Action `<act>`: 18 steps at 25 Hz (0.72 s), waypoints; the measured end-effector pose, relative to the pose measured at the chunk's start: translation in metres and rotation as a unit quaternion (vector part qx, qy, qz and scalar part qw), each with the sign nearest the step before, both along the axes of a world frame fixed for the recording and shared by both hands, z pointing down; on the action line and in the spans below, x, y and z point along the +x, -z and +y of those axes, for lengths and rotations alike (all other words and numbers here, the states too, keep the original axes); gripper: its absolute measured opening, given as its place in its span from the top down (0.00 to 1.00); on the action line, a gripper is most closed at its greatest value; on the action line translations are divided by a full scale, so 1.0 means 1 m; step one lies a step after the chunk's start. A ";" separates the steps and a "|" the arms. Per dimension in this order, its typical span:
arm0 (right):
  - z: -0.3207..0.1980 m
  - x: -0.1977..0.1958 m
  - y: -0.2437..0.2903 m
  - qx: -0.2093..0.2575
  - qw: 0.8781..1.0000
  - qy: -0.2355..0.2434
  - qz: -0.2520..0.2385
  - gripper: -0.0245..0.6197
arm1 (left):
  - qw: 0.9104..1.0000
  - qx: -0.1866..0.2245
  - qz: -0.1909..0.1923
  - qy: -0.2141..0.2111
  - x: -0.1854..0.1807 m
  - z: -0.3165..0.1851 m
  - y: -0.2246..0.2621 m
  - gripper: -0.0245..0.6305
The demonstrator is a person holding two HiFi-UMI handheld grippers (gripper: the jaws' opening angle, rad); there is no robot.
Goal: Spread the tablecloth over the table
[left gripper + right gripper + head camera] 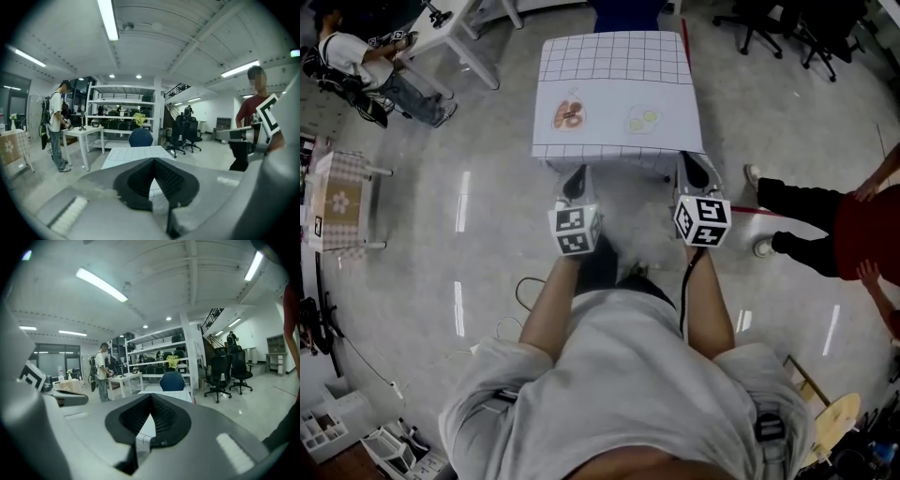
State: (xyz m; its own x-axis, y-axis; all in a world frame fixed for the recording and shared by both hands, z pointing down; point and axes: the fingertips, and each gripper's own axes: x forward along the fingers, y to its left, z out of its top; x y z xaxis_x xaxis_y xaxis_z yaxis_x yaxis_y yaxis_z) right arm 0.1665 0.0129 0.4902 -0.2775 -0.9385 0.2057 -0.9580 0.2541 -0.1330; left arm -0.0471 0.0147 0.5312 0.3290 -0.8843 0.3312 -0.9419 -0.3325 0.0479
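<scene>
A white tablecloth (619, 70) with a dark grid and two printed food pictures covers the small table ahead of me, and its near side hangs over the front edge. My left gripper (577, 178) is at the near left corner of the cloth and my right gripper (694, 169) at the near right corner. In the left gripper view the jaws (154, 161) are closed together, with gridded cloth (158, 194) showing between them. The right gripper view shows the same: shut jaws (151, 397) with cloth (142, 437) pinched below.
A person in red (862, 230) stands close at the right. Another person (366, 66) stands by a white table (455, 28) at the far left. A small checked-cloth table (337, 202) is at the left, a blue chair (623, 14) behind the table, office chairs (787, 28) at the far right, and cables (525, 291) on the floor.
</scene>
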 end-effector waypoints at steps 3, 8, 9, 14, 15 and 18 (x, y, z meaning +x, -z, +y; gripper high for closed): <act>0.011 -0.022 0.013 0.018 0.999 0.021 0.017 0.95 | 0.999 0.021 0.015 -0.038 0.035 0.008 0.018 0.93; 0.028 -0.028 0.048 0.057 0.998 0.016 0.029 0.95 | 0.995 0.060 0.050 -0.064 0.069 0.012 0.059 0.93; 0.030 -0.028 0.055 0.066 0.997 0.015 0.030 0.95 | 0.994 0.067 0.053 -0.070 0.073 0.011 0.066 0.93; 0.035 -0.027 0.079 0.095 0.995 0.008 0.034 0.95 | 0.990 0.096 0.047 -0.091 0.085 0.012 0.088 0.93; 0.035 -0.026 0.081 0.096 0.995 0.006 0.035 0.95 | 0.990 0.097 0.046 -0.094 0.087 0.013 0.090 0.93; 0.037 -0.021 0.086 0.096 0.995 0.001 0.038 0.95 | 0.989 0.100 0.043 -0.102 0.094 0.016 0.097 0.93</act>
